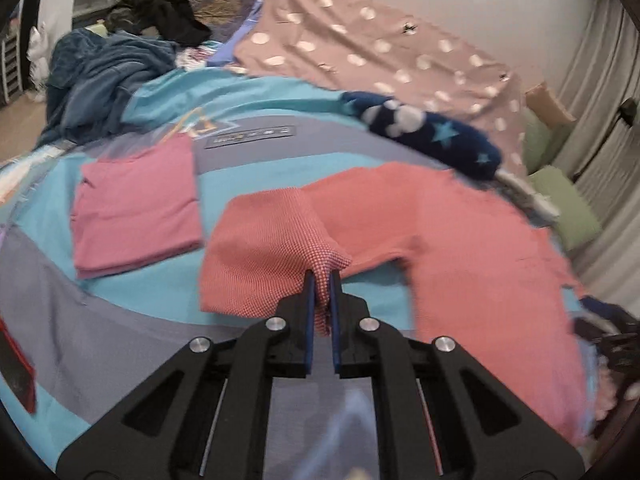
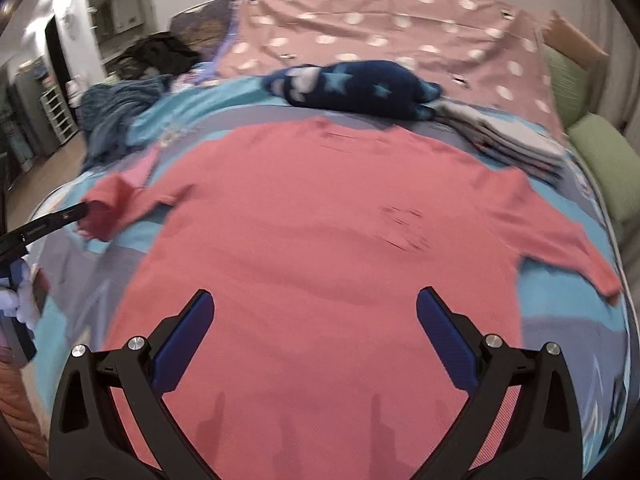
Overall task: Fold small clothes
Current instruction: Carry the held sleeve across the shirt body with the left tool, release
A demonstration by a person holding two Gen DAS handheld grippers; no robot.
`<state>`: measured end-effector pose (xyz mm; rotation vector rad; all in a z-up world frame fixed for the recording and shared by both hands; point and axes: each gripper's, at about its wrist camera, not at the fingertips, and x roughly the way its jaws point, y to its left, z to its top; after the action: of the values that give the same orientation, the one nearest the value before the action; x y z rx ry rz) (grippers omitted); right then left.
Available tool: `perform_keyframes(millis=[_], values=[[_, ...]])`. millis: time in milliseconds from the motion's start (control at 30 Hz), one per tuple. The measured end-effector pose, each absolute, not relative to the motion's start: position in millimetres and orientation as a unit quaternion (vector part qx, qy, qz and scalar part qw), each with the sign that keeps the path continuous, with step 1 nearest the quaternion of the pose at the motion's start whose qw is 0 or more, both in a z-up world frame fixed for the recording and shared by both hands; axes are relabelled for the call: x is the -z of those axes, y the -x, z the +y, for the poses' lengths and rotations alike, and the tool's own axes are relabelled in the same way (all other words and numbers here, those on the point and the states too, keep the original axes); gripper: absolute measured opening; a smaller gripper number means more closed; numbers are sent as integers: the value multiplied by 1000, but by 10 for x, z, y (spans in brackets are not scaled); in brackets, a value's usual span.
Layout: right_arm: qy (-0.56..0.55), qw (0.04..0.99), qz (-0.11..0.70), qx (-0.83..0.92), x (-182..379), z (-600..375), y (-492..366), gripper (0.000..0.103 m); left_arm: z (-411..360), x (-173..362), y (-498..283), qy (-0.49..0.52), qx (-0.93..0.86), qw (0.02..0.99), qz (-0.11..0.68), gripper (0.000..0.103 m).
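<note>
Now, progress: early for this garment; the coral long-sleeve shirt lies flat, only one sleeve is lifted.
Done: a pink folded cloth and a stack of folded clothes lie beside it.
Left: both sleeves, then the body.
Place: on the bed, on the striped cover.
Direction: neckline points away from the right camera, to the navy star plush; long axis runs from hem to neck.
Left tongs: clenched on the sleeve cuff.
Right tongs: released, wide apart, over the hem.
</note>
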<state>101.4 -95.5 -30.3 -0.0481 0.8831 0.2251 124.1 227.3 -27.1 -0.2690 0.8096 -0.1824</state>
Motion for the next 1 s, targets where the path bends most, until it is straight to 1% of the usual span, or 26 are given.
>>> perform_keyframes(millis=[100, 200, 400, 500, 667, 800, 900, 933, 967, 1000], values=[[50, 903, 406, -131, 198, -734, -1058, 101, 2073, 120, -1233, 127, 122, 908, 381, 6], [44, 909, 393, -133, 112, -730, -1074, 101, 1716, -85, -1275, 116, 172, 906, 370, 6], [13, 920, 383, -80, 15, -1194, -1098, 101, 996, -362, -1568, 101, 246, 896, 355, 6], [1, 923, 383, -44, 14, -1519, -1092, 101, 612, -414, -1707, 102, 282, 884, 358, 7], [-33, 919, 393, 3, 129, -2023, -1094, 101, -17, -271, -1854, 94, 324, 862, 378, 7], [-68, 909, 412, 4, 271, -2262, -1132, 100, -452, 142, -1938, 67, 332, 841, 422, 7], [-104, 895, 432, -30, 401, -2351, -1204, 87, -532, 424, -1949, 55, 322, 829, 454, 8], [-118, 890, 439, -43, 437, -2372, -1223, 80, -518, 541, -1952, 55, 316, 825, 466, 8], [-131, 885, 444, -54, 467, -2387, -1236, 68, -474, 605, -1934, 57, 311, 823, 472, 8], [-148, 875, 455, -70, 523, -2386, -1288, 62, -439, 656, -1920, 60, 307, 821, 477, 8]])
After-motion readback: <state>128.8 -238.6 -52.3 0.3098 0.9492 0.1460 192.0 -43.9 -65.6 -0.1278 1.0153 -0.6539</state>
